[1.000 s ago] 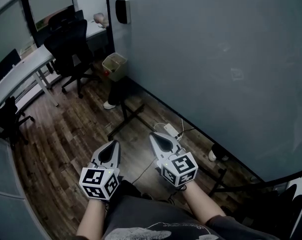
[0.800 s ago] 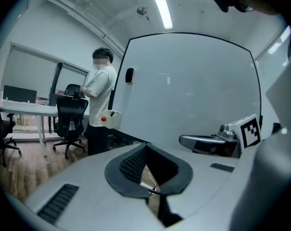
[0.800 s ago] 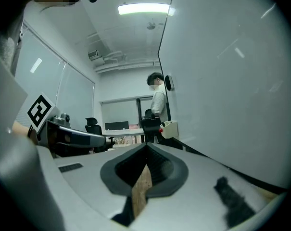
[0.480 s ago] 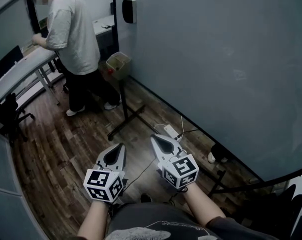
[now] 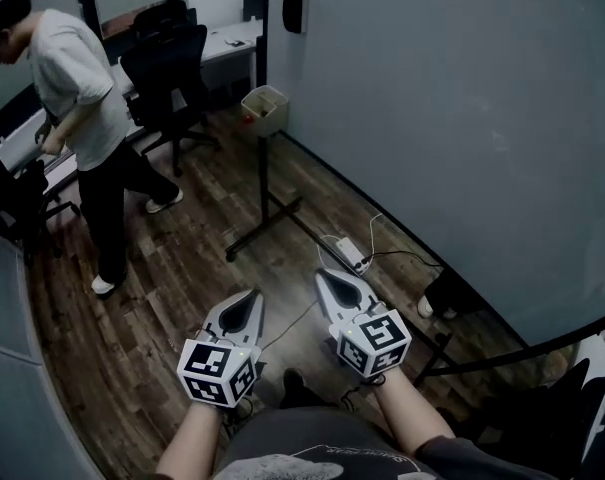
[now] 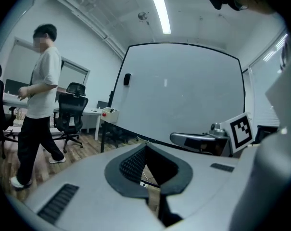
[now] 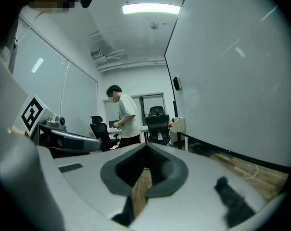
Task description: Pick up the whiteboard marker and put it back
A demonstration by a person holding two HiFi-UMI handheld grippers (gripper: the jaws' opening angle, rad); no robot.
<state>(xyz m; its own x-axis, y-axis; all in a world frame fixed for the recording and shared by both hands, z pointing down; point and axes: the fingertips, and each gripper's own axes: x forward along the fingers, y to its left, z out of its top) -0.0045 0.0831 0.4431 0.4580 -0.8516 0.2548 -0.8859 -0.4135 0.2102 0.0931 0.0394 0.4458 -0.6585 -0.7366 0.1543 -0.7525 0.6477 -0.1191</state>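
Both grippers are advancing along the whiteboard (image 5: 462, 118), while a person (image 5: 77, 88) is stepping in by the desks. The left gripper (image 5: 251, 295) and right gripper (image 5: 321, 275) are travelling shut and empty; no whiteboard marker is showing anywhere. Likely hazard: tripping over the power strip (image 5: 347, 252) at the whiteboard's foot.

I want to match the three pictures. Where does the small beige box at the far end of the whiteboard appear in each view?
Head view: the beige box is at upper middle, left of the whiteboard.
Left gripper view: left of centre, at the board's lower left corner.
Right gripper view: right of centre, left of the board's edge.
Shared landmark: the whiteboard itself.
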